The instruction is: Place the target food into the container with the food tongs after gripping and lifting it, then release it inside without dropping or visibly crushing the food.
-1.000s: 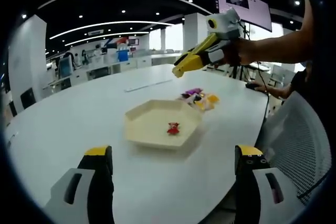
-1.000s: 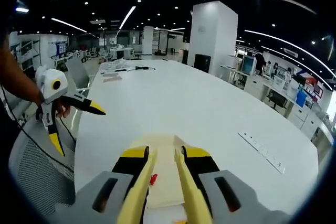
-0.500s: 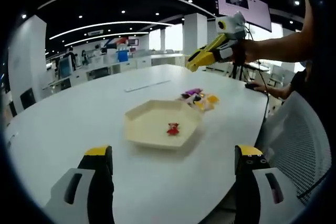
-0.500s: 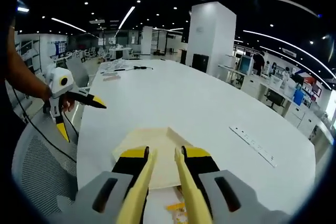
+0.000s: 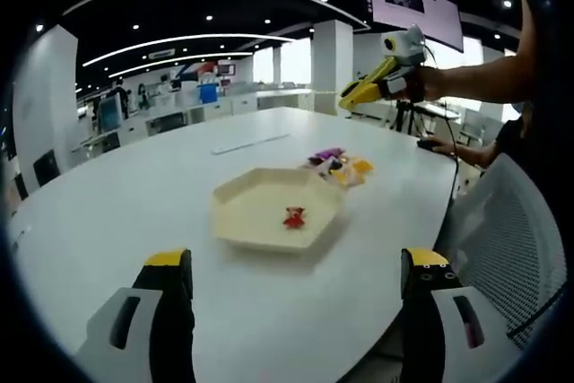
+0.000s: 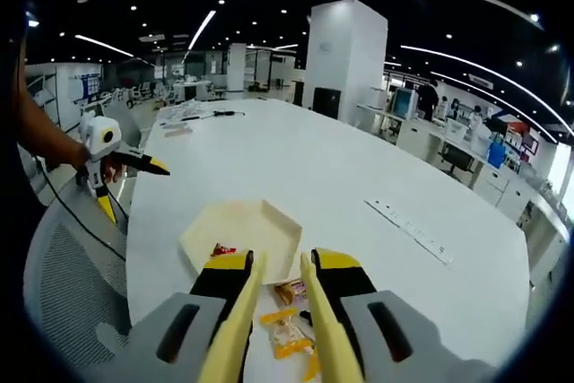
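From where I stand the work sits on a big white table [image 5: 269, 132]: a cream hexagonal tray [image 5: 278, 213] with one small red wrapped sweet [image 5: 293, 216] already lying in it, and just beside its far edge a loose heap of wrapped snacks [image 5: 339, 168] in purple, yellow and orange. In the right gripper view that tray [image 6: 240, 238] lies ahead of the jaws with the red piece [image 6: 221, 249] near its close rim, and the orange and yellow packets [image 6: 289, 311] sit between and just under the jaw tips. The right gripper [image 6: 278, 262] hangs above the heap, angled down along the table, its jaws drawn near each other with only a narrow slit between them and nothing held; seen from the left gripper view it [image 5: 359, 94] is carried high on an outstretched arm, well above the table. The left gripper [image 5: 291, 262] waits low at the near edge of the table, jaws spread wide and empty, well apart from the tray. I judge the step in hand to be choosing and reaching for a packet, so the right jaws would need to part first, come down straight over one packet rather than the whole heap, and close gently on its wrapper so the food inside isn't squashed. Lifting slowly before crossing to the tray should keep it from slipping.
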